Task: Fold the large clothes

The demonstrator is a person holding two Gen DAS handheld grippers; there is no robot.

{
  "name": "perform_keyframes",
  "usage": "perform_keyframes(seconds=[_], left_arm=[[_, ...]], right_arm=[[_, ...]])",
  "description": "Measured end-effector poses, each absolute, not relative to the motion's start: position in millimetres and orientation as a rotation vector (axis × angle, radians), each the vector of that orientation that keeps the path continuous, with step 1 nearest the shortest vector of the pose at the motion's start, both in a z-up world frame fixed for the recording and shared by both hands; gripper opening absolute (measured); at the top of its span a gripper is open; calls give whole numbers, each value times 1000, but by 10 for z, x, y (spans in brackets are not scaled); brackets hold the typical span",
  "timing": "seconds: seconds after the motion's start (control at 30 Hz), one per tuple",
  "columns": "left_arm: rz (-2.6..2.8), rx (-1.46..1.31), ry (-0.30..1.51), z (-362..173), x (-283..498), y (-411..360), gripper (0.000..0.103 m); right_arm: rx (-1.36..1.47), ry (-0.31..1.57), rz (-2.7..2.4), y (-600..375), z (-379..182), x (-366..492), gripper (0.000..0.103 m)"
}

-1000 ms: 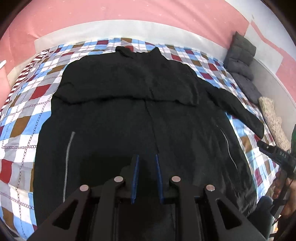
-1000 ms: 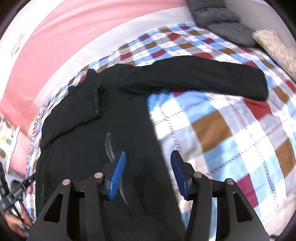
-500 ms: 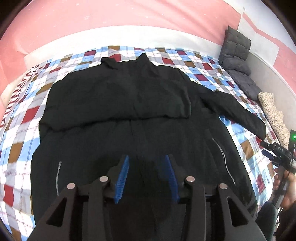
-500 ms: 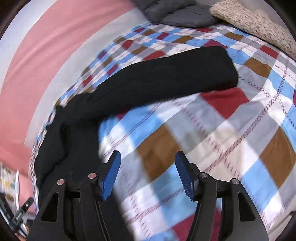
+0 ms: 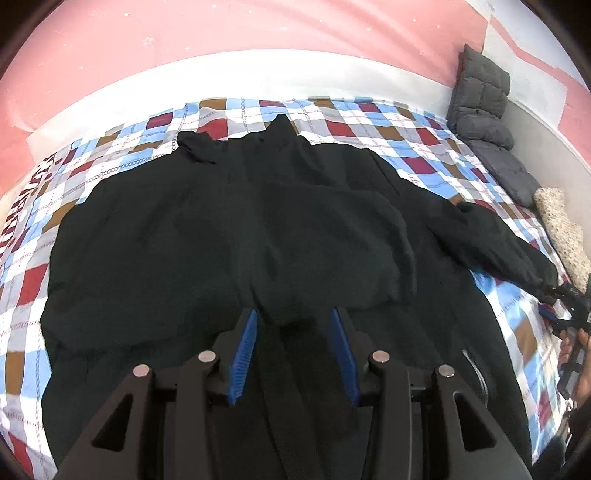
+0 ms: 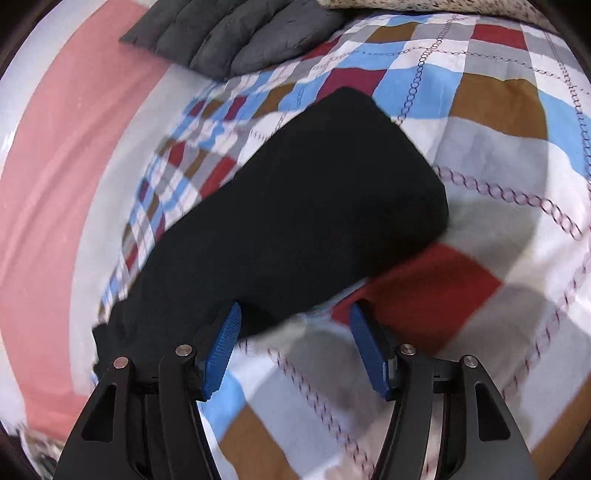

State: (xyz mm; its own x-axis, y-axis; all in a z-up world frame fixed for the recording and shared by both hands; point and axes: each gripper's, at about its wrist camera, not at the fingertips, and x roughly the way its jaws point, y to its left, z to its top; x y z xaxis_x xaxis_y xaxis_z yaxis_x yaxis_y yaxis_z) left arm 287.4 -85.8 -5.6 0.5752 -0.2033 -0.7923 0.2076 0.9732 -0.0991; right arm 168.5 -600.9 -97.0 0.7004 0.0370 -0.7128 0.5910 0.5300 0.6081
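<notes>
A large black coat point(image 5: 236, 236) lies spread on a checked bedspread point(image 5: 369, 125), collar at the far end. Its left sleeve is folded across the chest. Its right sleeve point(image 5: 495, 236) stretches out to the right. My left gripper point(image 5: 293, 354) is open and empty above the coat's lower middle. My right gripper point(image 6: 295, 350) is open and empty, low over the bedspread point(image 6: 461, 288) just before the cuff end of the black sleeve point(image 6: 295, 206). It also shows at the right edge of the left wrist view point(image 5: 569, 314), at the sleeve's cuff.
Grey cushions point(image 5: 484, 96) lean in the far right corner and show in the right wrist view point(image 6: 236, 33). A speckled beige pillow point(image 5: 565, 225) lies along the right side. A pink and white wall point(image 5: 258, 40) runs behind the bed.
My left gripper opened from nearly shut and moved forward over the coat. My right gripper swung right from the coat's side to the outstretched sleeve's cuff, staying open.
</notes>
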Motion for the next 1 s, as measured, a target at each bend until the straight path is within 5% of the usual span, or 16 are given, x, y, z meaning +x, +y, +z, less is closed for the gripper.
perform_keyframes(seconds=[0.27,0.33,0.43,1.0], left_arm=[[-201,-14,976,-338,3245,-861,44],[-197,-13,986,-394,3264,-868,44],[-202,-19,989,-429,3263,-842,44],[-129,-130,931,-164,3309,-197,43]], right_arm=[[1014,681,-435,-6211,-977,1874,60],[981,693,-463,-6211,-932,1908,35],[953,696,-445,-6203,-829,1943,24],[599,509,-168,-5141,1024,2261,18]])
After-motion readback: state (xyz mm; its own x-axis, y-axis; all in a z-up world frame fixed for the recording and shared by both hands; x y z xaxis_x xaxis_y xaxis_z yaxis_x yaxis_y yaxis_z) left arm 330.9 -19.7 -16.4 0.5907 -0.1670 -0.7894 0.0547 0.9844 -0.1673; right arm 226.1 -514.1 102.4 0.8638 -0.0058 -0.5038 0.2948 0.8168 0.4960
